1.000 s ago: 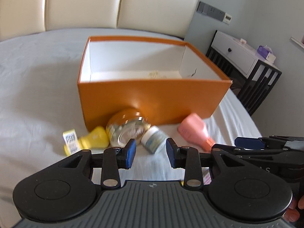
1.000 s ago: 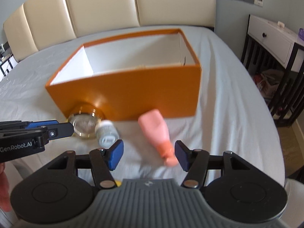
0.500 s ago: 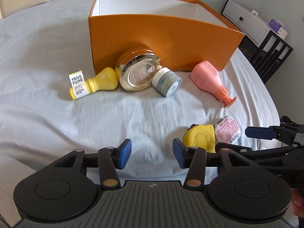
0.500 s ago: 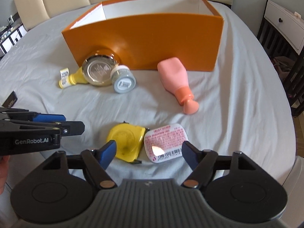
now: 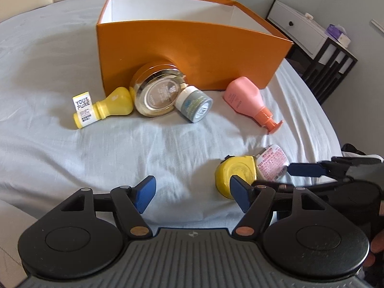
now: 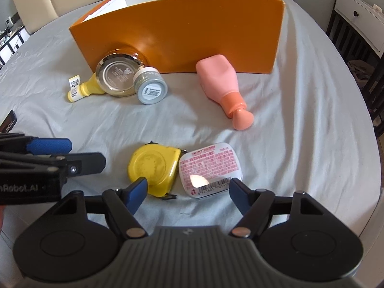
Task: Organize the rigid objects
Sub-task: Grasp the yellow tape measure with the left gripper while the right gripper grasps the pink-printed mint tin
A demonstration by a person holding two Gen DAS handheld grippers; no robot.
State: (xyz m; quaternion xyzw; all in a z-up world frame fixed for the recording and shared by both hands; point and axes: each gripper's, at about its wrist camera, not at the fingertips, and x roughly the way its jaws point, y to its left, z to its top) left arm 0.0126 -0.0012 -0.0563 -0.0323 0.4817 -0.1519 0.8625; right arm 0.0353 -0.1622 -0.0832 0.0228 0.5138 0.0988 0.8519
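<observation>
Item: since a second ago we had drawn back from the orange box [image 6: 177, 36] at frame top; tape measure [image 6: 153, 168] and tin [image 6: 210, 168] now lay lower centre. Left gripper [image 5: 192, 195] and right gripper [image 6: 187, 192] gaped wide, empty; nothing boxed yet

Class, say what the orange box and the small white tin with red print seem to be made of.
Orange box: probably stiff cardboard with a smooth satin coat; thin flat walls, white inside, soft sheen. White tin: likely glossy painted metal; it shows a sharp bright glint and rounded pressed edges.
</observation>
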